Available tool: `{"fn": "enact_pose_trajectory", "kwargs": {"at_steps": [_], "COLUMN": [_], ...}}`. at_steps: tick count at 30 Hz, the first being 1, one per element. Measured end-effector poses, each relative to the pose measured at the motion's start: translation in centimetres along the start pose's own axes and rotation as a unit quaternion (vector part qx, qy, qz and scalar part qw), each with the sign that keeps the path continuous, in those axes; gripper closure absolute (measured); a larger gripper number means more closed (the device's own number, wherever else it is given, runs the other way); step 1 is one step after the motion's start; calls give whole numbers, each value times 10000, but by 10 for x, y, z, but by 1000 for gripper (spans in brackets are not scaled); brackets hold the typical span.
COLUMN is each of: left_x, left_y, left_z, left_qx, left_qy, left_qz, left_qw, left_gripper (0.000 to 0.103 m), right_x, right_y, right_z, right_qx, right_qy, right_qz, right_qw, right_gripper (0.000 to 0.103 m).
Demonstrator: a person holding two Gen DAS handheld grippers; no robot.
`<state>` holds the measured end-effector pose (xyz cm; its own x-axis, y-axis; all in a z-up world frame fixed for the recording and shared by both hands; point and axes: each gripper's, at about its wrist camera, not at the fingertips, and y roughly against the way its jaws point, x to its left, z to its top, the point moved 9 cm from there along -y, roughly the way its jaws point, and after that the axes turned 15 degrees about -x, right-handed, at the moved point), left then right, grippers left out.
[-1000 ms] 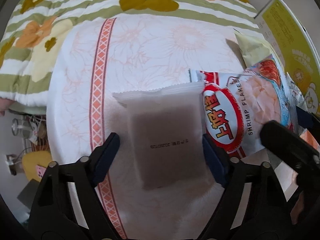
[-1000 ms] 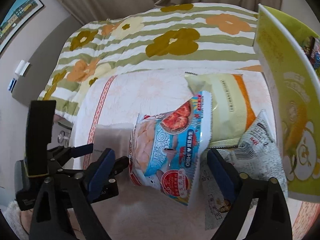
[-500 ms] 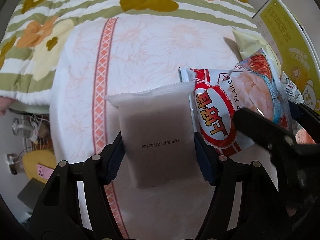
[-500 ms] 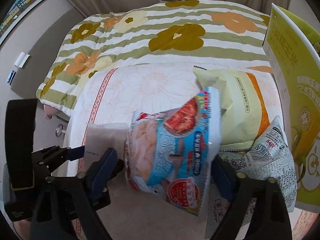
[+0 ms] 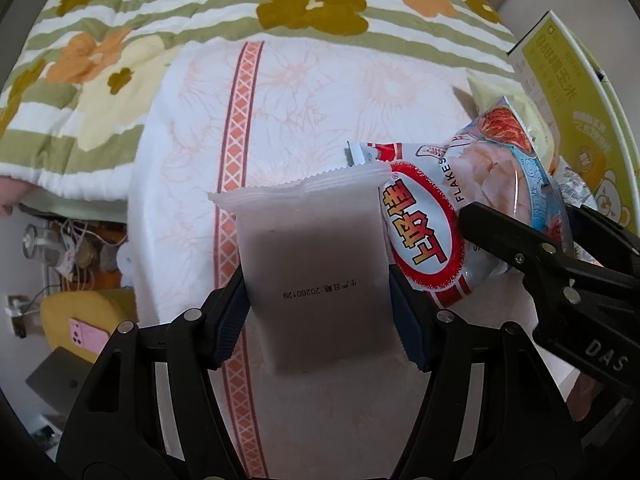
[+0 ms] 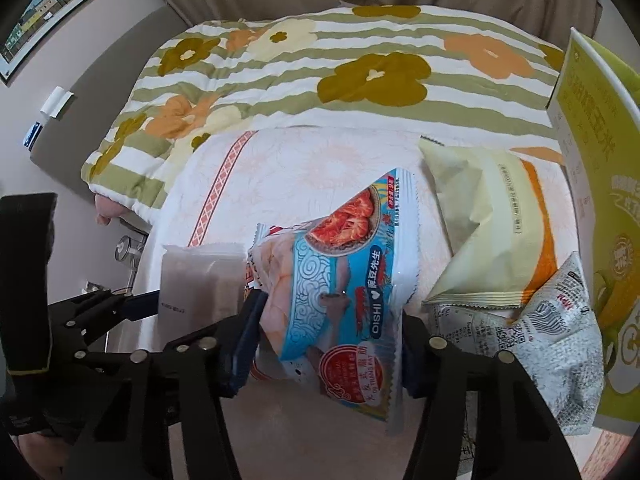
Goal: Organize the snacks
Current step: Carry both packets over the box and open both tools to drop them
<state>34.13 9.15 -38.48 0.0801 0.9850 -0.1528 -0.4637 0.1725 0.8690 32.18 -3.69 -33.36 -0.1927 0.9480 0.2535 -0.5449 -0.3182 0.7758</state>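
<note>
Both grippers had just closed: left gripper (image 5: 318, 312) clamped my frosted brown-filled packet (image 5: 312, 272), right gripper (image 6: 326, 344) pinched my blue-and-red shrimp-flakes bag (image 6: 336, 292).

The frosted, matt plastic sachet (image 5: 316, 264) contrasts with the glossy printed film of the shrimp flakes bag (image 6: 340, 280), which catches highlights. The quilted floral bedspread (image 5: 200, 20) and pale printed sheet (image 5: 320, 92) are soft matt cloth; the yellow-green box (image 6: 592, 184) looks like smooth, coated cardboard.
</note>
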Motion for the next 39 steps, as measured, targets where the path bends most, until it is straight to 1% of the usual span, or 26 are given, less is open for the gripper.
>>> {"fn": "enact_pose_trajectory", "kwargs": {"at_steps": [4,10,12,14,19,23,28,31,35,39], "left_x": [1,-4,-11,-21,-54,-95,-158,-202,-254,-301], "left_y": [16,50,62,74,102,122,133,131,120,99], "left_z": [9,32,43,56,85,105,122,129,137,144], "left_qx": [-165,-572,-733,-900,-1278,-1542,-1760,-1760,-1761,-1587], "left_qy": [-19,-194,-313,-432,-755,-928,-975,-806,-715,-492], "left_qz": [-52,-136,-220,-381,-514,-682,-792,-992,-1075,-1281], "left_qw": [9998,9981,9966,9943,9876,9813,9763,9761,9759,9778], "left_gripper": [41,41,41,41,41,41,41,41,41,41], "right_x": [1,4,0,-5,-29,-58,-115,-154,-202,-246], "right_y": [13,46,62,76,123,156,197,215,230,233], "right_z": [10,32,42,50,79,99,116,121,124,120], "right_qx": [-191,-621,-809,-964,-1396,-1731,-2029,-2107,-2118,-2012], "right_qy": [-23,-10,-10,-63,-426,-485,-480,-524,-577,-664], "right_qz": [-56,-190,-309,-403,-392,-425,-523,-608,-670,-650], "right_qw": [9998,9979,9962,9945,9885,9828,9766,9743,9733,9751], "right_gripper": [50,50,50,50,50,50,50,50,50,50]}}
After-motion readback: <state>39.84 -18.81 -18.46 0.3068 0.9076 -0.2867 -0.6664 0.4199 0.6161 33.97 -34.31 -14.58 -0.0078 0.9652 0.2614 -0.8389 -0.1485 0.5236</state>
